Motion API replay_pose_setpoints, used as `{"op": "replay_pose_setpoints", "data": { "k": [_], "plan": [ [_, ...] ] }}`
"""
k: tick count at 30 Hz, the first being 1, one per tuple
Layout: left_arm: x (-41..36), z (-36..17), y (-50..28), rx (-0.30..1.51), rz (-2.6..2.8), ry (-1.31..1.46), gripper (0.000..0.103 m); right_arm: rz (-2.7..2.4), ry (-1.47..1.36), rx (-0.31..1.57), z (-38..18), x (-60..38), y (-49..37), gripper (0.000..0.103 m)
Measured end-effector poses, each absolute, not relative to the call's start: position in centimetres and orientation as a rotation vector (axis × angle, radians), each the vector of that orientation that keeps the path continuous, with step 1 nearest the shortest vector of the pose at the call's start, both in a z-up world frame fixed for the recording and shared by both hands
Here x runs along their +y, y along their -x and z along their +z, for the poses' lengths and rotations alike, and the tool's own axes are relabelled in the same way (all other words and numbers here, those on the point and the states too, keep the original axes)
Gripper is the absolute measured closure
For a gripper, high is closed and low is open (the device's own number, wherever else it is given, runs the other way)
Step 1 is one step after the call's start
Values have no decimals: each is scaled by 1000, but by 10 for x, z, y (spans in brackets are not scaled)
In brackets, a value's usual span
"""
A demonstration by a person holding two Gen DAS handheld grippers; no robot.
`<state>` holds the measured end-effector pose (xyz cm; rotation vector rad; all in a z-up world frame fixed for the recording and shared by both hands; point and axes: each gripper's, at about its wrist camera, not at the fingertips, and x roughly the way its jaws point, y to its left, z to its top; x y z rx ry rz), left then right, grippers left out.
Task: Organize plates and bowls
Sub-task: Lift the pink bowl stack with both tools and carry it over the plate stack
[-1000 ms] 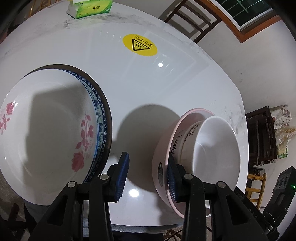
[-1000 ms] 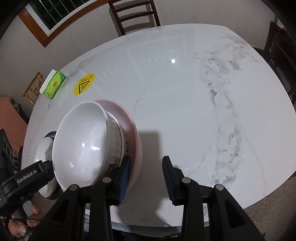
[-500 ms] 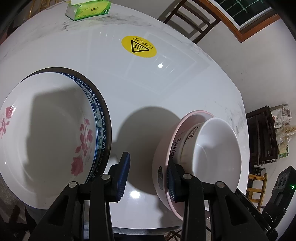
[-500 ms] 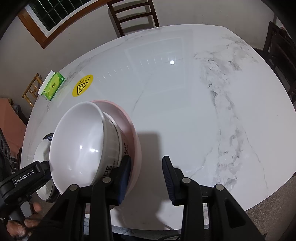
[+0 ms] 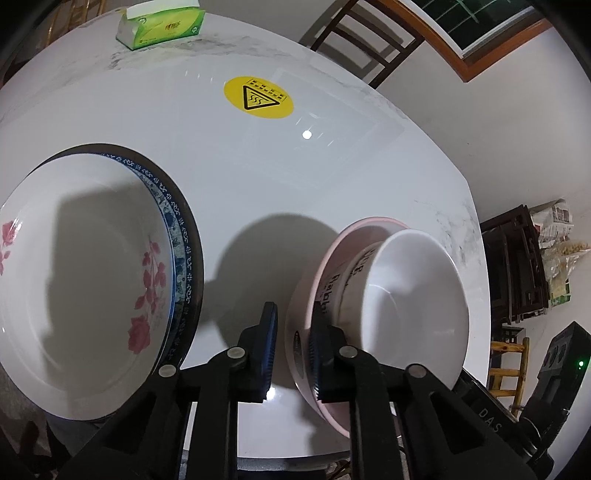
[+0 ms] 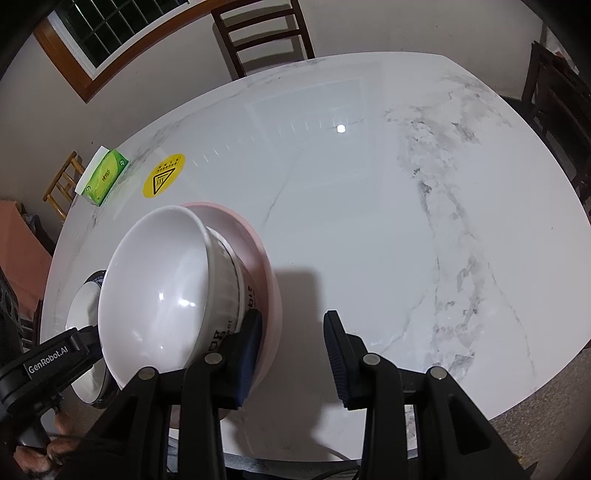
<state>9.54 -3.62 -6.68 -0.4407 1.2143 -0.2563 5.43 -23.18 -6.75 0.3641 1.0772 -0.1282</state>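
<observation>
A white bowl [image 5: 413, 295] [image 6: 159, 288] sits nested in a pink bowl [image 5: 300, 317] [image 6: 255, 240] at the near table edge. My left gripper [image 5: 293, 332] straddles the pink bowl's near wall. Its jaws are closing: one pad is inside at the rim, and the outer pad stands a sliver off the wall. My right gripper [image 6: 291, 343] is open across the pink bowl's opposite rim, with its outer pad well clear. To the left, a red-flowered plate [image 5: 85, 266] tops a blue-patterned plate [image 5: 177, 236].
The white marble table [image 6: 369, 221] stretches far to the right. A green tissue pack [image 5: 162, 22] [image 6: 105, 177] and a yellow warning sticker [image 5: 258, 96] lie toward the back. A wooden chair [image 6: 262, 33] stands behind the table. A hand [image 6: 33, 450] holds the left tool.
The left jaws have drawn much closer together around the pink bowl's wall. The right gripper and the bowls have stayed as they were.
</observation>
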Motion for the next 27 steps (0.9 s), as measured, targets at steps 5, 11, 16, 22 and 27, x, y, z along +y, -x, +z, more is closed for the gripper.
{"op": "replay_pose_setpoints", "data": {
  "k": [5, 11, 16, 22, 27],
  "plan": [
    [-38, -66, -95, 1203, -261, 433, 95, -112, -374, 1068, -66, -230, -54, 80],
    [-40, -66, -95, 1198, -256, 430, 96, -98, -381, 1061, -66, -227, -54, 87],
    [-39, -66, -94, 1192, -251, 420, 96, -98, -375, 1053, -65, -223, -54, 91],
    [-38, -66, -94, 1191, -250, 416, 96, -98, -390, 1051, -65, -224, -54, 91],
    [-38, -66, -94, 1192, -247, 411, 96, -100, -394, 1048, -65, -223, -54, 91]
  ]
}}
